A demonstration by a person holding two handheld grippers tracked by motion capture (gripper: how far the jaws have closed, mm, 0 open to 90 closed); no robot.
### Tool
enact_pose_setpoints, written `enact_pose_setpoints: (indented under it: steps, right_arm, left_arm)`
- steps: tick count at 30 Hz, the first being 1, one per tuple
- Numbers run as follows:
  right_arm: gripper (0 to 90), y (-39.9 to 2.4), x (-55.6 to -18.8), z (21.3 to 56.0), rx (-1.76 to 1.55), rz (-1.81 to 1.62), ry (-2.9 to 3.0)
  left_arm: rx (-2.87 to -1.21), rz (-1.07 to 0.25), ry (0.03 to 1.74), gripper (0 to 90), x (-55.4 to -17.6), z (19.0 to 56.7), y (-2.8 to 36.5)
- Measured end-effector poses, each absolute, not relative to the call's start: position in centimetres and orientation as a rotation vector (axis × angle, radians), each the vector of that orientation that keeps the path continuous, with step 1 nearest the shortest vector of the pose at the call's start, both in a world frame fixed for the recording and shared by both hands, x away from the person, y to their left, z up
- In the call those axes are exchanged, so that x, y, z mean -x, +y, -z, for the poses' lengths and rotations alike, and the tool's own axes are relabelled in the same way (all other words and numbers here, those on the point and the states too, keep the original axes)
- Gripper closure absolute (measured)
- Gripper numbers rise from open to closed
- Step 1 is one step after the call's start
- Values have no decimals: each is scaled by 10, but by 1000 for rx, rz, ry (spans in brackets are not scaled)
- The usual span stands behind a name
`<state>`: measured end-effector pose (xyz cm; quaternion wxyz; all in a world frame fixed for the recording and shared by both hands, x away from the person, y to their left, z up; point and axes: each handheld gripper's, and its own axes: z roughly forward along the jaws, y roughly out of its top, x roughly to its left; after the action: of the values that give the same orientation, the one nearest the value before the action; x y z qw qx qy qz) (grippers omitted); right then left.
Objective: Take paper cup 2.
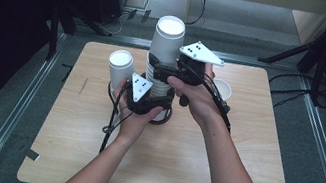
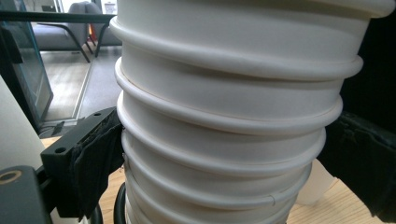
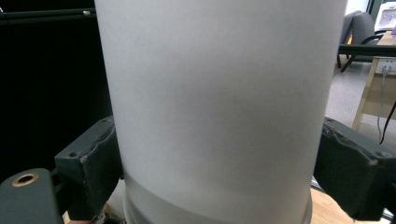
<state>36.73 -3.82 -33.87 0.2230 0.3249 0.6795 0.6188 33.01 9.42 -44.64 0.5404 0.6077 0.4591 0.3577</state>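
Observation:
A tall stack of white paper cups (image 1: pixel 162 84) stands at the middle of the wooden table (image 1: pixel 240 161). Its top cup (image 1: pixel 167 41) rises well above the rest. My left gripper (image 1: pixel 160 99) is low on the stack, and in the left gripper view its black pads (image 2: pixel 100 156) press on both sides of the ribbed rims of the stack (image 2: pixel 229 116). My right gripper (image 1: pixel 161 67) is higher up. In the right gripper view its jaws touch both sides of the smooth wall of the top cup (image 3: pixel 224 93).
A single white cup (image 1: pixel 121 66) stands upright just left of the stack. Another white cup (image 1: pixel 223 88) sits behind the right hand. Metal rails run along the table's left and right sides, and cables trail from both grippers.

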Motion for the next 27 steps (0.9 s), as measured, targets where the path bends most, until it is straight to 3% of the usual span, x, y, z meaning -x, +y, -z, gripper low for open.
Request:
enact_pose_setpoints:
  steps: [27]
  right_arm:
    - [130,-36,-364,323,-908,-1765,1758]
  left_arm:
    - [-1451,-847,1086,32,-330,446,95]
